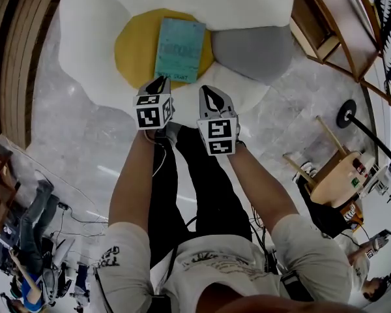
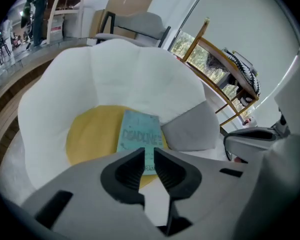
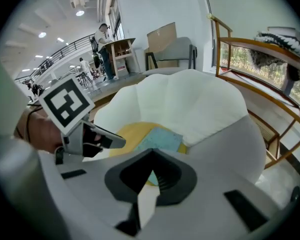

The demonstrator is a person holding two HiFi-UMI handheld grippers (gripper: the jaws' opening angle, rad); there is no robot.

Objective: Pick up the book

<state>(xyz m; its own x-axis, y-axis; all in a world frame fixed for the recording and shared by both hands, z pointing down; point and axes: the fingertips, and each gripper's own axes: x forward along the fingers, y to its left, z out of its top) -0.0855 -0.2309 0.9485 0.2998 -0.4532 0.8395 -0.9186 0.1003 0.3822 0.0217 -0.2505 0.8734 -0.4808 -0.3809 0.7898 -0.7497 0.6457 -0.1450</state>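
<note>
Approach step: left claw [image 1: 159,83] and right claw [image 1: 212,96], both closed and empty, hover at 6 o'clock of the book [image 1: 180,49]; next, one likely needs opening

grey cushion [image 1: 251,51] hems the book's [image 1: 180,49] right edge; left side lies open.

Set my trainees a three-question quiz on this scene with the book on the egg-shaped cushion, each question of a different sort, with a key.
1. True or false: the book lies on the yellow patch of the white cushion.
2. What lies beside the book, to its right in the head view? A. grey pillow B. red cup C. laptop
3. Does the left gripper or the right gripper hold the book?
Key: 1 true; 2 A; 3 no, both are shut and empty.
</note>
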